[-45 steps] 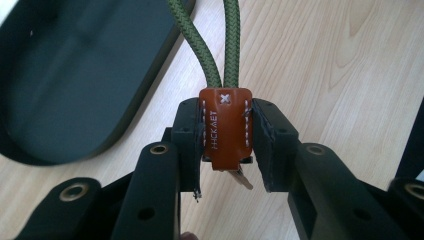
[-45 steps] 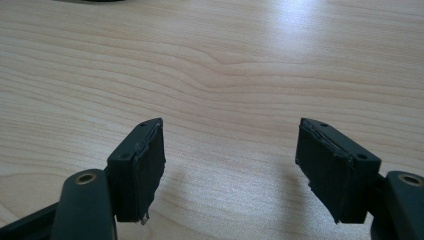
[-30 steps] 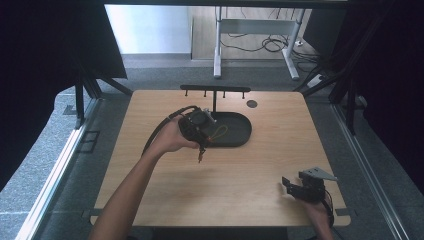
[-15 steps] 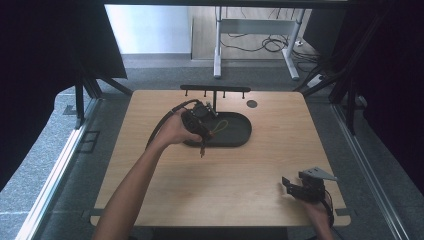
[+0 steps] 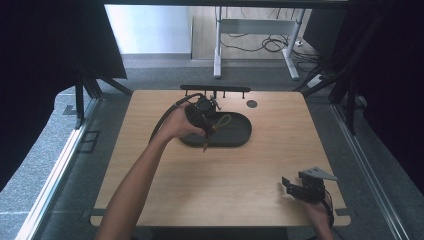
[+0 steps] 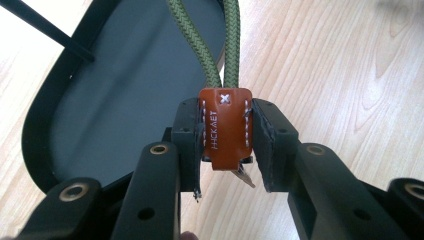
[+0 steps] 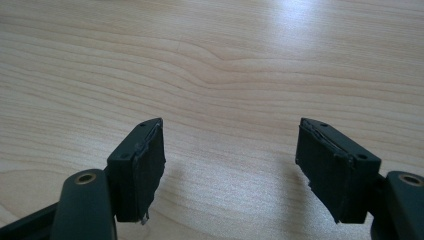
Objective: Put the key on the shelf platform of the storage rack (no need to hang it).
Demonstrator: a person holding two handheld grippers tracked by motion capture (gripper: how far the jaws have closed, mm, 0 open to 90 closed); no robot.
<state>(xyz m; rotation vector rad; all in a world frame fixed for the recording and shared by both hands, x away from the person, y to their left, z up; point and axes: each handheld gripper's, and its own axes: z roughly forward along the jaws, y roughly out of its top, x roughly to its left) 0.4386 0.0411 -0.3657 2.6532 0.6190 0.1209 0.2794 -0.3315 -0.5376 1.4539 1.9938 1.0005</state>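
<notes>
High view: left gripper point(image 5: 202, 117) held over the left end of the dark oval tray point(image 5: 240, 136) at the table's far middle, with a green cord loop point(image 5: 223, 120) lying over the tray beside it and something small hanging below the hand. Black rack point(image 5: 215, 89) just behind the tray. Right gripper point(image 5: 292, 186) sits near the table's point(image 5: 280, 150) front right corner, well apart from the tray.

Left gripper view: jaws clenched on a brown leather tab point(image 6: 225, 127), white stitching, stamped lettering; the two green cord strands run up from it. Tray wall point(image 6: 37, 115) at left, bare wood at right. The tab can't be made out from above.

Right gripper view: jaws spread wide, nothing between them, plain wood below.
</notes>
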